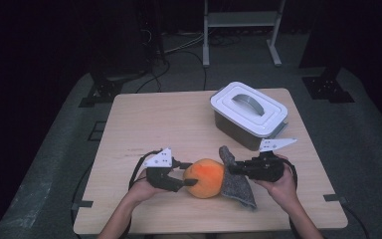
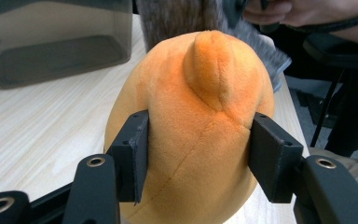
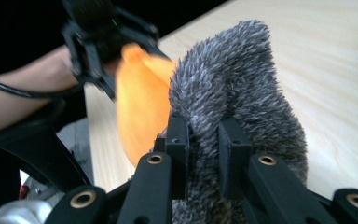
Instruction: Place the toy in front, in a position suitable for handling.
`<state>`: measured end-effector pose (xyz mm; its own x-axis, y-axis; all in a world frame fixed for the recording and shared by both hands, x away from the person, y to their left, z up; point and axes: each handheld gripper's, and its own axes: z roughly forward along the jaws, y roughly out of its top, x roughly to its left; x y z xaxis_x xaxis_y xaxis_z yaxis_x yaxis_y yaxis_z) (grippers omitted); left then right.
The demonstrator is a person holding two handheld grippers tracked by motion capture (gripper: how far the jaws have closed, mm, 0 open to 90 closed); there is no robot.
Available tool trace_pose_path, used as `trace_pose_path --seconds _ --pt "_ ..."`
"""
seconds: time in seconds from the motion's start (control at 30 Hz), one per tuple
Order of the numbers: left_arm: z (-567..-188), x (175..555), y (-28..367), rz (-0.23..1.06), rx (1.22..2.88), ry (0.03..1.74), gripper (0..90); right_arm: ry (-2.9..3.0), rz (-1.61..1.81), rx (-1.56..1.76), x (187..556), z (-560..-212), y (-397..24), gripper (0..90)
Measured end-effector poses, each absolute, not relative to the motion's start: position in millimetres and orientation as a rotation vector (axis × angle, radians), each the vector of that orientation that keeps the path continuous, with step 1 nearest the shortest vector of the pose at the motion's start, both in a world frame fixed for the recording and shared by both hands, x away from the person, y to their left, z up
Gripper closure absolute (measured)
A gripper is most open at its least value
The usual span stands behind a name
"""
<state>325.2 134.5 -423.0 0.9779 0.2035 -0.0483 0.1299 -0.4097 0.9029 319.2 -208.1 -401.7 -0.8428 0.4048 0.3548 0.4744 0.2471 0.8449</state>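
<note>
An orange plush toy (image 1: 206, 177) lies on the table (image 1: 154, 119) near its front edge. My left gripper (image 1: 183, 175) comes in from the left and is shut on its left end. In the left gripper view the plush toy (image 2: 200, 130) bulges between the two black pads, which press into its sides. A grey fuzzy cloth (image 1: 236, 178) stands against the toy's right side. My right gripper (image 1: 230, 170) is shut on it from the right. In the right gripper view the grey cloth (image 3: 242, 93) is pinched between the pads, with the orange toy (image 3: 140, 107) behind it.
A dark bin with a white handled lid (image 1: 248, 113) stands at the back right of the table, close behind my right gripper. Its dark wall (image 2: 51, 51) rises at the upper left of the left gripper view. Bare wood lies to the left and behind the toy.
</note>
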Motion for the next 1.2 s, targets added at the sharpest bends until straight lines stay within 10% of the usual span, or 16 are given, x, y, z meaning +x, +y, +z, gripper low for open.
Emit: trace_pose_path --seconds 1.2 --pt "-403.8 311.8 126.6 0.147 1.991 0.165 48.3 -2.47 -1.638 -0.737 313.5 -403.0 -192.9 75.3"
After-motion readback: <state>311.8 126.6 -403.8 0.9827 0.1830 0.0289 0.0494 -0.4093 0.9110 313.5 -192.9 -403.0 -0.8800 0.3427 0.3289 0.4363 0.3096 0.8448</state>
